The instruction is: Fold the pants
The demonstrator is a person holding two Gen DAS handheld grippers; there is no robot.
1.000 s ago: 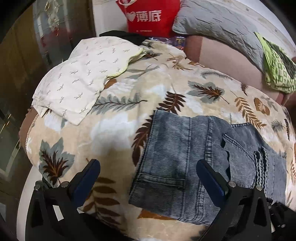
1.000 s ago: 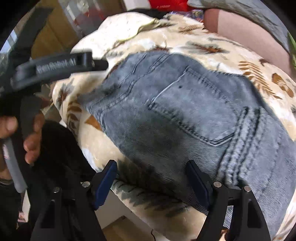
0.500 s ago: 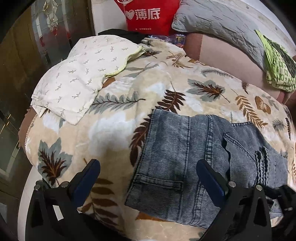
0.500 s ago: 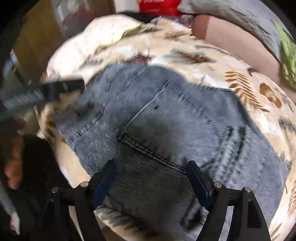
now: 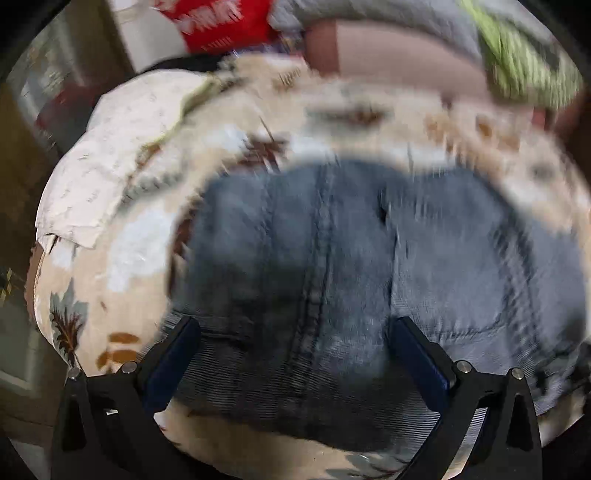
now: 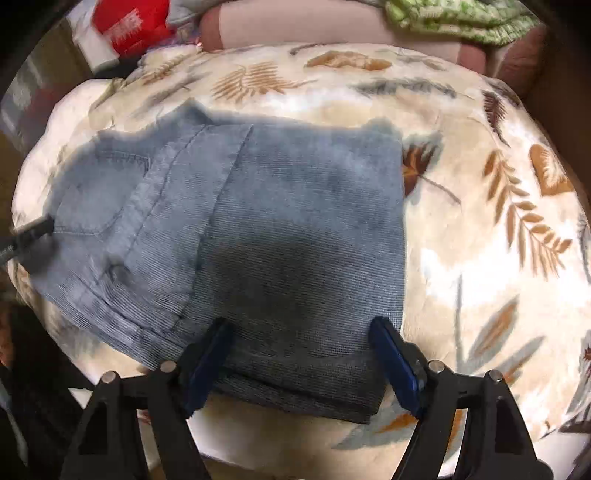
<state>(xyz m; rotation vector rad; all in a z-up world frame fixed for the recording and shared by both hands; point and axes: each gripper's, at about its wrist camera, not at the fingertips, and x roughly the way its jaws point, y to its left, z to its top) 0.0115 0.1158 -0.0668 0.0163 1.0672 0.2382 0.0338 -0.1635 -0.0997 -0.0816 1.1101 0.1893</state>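
The grey-blue jeans [image 6: 258, 229] lie folded into a compact rectangle on a leaf-patterned blanket [image 6: 480, 221]. In the left wrist view the jeans [image 5: 351, 277] fill the middle, blurred by motion. My left gripper [image 5: 295, 354] is open and empty, its fingers wide apart just over the near edge of the jeans. My right gripper [image 6: 301, 354] is open and empty, its fingers straddling the near edge of the folded stack. The tip of the left gripper [image 6: 33, 232] shows at the left edge of the right wrist view, at the jeans' left side.
A white patterned cloth [image 5: 122, 158] lies on the blanket to the left. A red bag [image 5: 218, 22], a grey pillow [image 5: 369, 14] and a green cloth [image 6: 461, 18] sit at the back. The blanket's near edge drops off just below the grippers.
Both grippers have swung right and closer over the jeans. The right wrist view has shifted from the pocket side to the folded right end. Both stay open.
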